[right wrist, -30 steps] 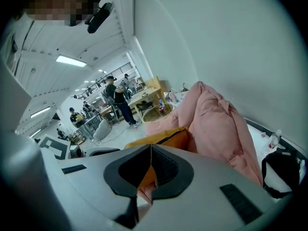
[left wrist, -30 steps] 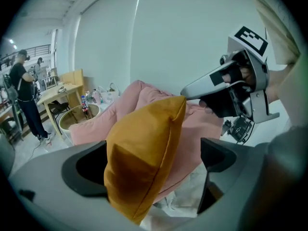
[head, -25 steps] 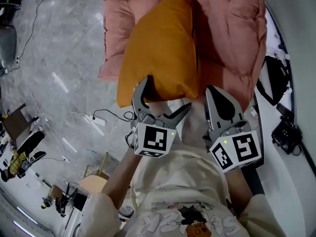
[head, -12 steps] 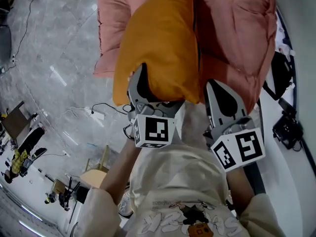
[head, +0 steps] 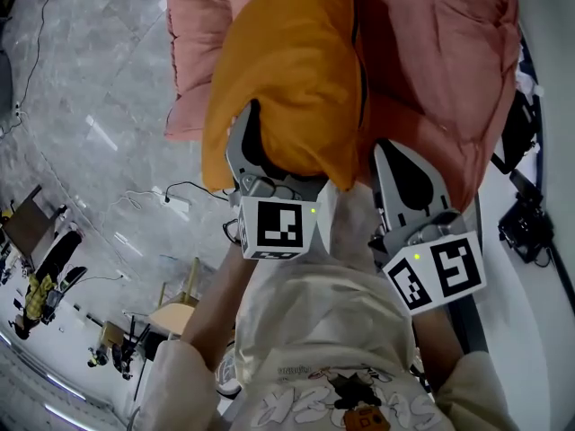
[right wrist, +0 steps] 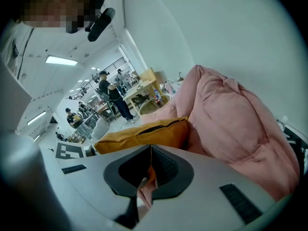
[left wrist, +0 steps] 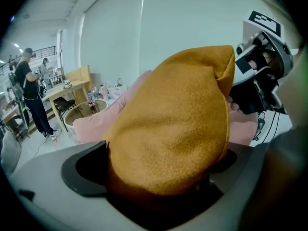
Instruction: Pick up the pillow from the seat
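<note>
Pillow (head: 287, 79), orange and plump, stands on edge against the pink seat (head: 431, 61). My left gripper (head: 269, 164) is clamped on its lower edge, and cloth fills the whole gap, so the far jaw is buried under it. Just right of the pillow's lower corner, my right gripper (head: 400, 173) has its jaws pressed together. A sliver of pink and orange shows in the slit, but I cannot tell whether it nips any cloth. The seat's padding bulges behind and right of the pillow, cut off at the top. Left of the pillow lies grey floor (head: 90, 106) with a cable (head: 180, 206). Far beyond are a wooden worktop (left wrist: 67, 86) and a standing person (left wrist: 29, 90).
</note>
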Action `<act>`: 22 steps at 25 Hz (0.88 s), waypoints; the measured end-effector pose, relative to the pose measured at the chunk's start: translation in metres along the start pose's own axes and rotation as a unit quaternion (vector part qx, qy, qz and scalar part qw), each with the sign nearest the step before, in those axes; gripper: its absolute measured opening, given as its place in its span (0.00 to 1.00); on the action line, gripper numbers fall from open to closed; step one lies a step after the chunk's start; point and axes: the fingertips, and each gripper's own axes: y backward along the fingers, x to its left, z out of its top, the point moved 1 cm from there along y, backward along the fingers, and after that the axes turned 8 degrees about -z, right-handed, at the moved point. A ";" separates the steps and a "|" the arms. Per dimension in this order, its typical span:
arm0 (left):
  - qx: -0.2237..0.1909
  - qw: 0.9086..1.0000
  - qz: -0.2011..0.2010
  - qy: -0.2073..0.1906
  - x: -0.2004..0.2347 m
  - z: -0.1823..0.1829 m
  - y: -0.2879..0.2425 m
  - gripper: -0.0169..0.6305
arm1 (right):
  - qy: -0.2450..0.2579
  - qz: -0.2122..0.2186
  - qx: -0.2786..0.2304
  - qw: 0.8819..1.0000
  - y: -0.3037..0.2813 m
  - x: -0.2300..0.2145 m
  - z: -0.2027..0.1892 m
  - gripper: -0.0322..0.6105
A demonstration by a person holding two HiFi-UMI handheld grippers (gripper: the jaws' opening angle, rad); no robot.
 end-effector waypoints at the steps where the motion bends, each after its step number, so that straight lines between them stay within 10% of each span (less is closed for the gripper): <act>1: 0.000 1.000 -0.002 0.003 0.004 -0.002 -0.003 0.95 | -0.001 -0.001 0.001 1.000 -0.002 0.001 0.000 0.09; 5: -0.016 1.000 -0.013 0.000 0.018 0.011 -0.008 0.93 | -0.003 0.000 0.007 1.000 -0.008 0.006 -0.003 0.09; 15: -0.005 0.999 -0.028 0.039 0.019 0.007 -0.003 0.48 | -0.001 0.002 0.018 1.000 -0.023 0.023 -0.004 0.09; 22: -0.006 0.999 -0.003 0.037 0.024 0.022 0.015 0.40 | 0.006 0.003 0.008 1.000 -0.014 0.028 0.004 0.09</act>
